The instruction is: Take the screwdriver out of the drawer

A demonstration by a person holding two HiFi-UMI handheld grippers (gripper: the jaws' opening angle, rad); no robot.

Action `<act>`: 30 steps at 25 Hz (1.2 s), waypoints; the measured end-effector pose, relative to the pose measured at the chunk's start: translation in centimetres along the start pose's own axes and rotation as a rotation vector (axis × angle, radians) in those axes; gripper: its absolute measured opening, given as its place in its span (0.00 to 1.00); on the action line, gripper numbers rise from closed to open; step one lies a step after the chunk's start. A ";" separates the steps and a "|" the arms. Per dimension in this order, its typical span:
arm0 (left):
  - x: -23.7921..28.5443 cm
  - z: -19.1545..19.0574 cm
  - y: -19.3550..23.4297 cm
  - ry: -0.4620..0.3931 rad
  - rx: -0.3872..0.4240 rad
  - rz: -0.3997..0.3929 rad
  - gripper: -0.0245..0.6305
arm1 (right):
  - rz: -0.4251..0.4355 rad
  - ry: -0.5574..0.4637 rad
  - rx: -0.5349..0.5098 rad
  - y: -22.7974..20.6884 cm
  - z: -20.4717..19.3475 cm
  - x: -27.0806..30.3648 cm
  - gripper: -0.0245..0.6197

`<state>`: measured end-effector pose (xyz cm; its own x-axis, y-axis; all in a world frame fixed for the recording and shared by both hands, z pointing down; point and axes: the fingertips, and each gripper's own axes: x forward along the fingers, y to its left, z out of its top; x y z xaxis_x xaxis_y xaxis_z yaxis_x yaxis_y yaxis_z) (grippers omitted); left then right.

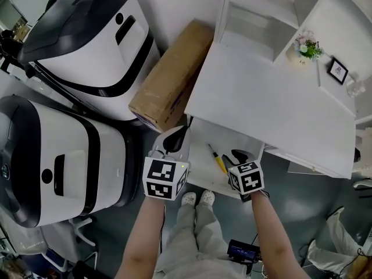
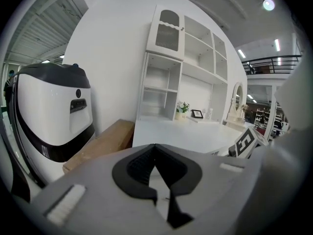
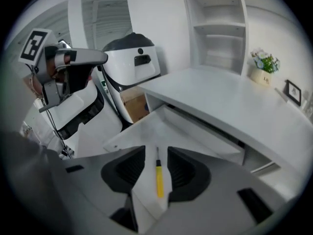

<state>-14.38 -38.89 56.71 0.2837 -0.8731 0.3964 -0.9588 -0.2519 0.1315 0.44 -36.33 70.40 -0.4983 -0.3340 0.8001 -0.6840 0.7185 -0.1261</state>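
The yellow-handled screwdriver lies loose in the open white drawer under the desk. In the right gripper view the screwdriver shows in the gap between the two black pads, resting on the drawer floor below them. My right gripper hangs open just above it, tilted down, and the pads do not touch it. My left gripper is at the drawer's left end, its tips together and nothing between them.
The white desk carries a shelf unit, a small flower pot and a picture frame. A cardboard box leans left of the desk. Two big white-and-black machines stand at the left. The person's shoes are below the drawer.
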 end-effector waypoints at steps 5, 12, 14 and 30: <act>0.2 -2.0 0.3 0.032 -0.014 0.004 0.05 | 0.056 0.120 0.012 0.2 -3.0 3.8 0.24; 0.1 -3.2 0.8 0.048 -0.021 0.013 0.05 | 0.095 0.280 0.033 0.2 -6.3 7.9 0.24; 0.0 -3.3 0.9 0.050 -0.026 0.017 0.05 | 0.102 0.325 0.025 0.2 -7.3 9.0 0.25; -0.6 -3.9 1.9 0.072 -0.023 0.037 0.05 | 0.012 0.496 -0.135 -1.0 -11.7 12.6 0.17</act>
<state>-16.35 -37.19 60.27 0.2491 -0.8491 0.4658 -0.9683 -0.2094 0.1361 1.08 -34.14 87.44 -0.1705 -0.0187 0.9852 -0.5885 0.8039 -0.0866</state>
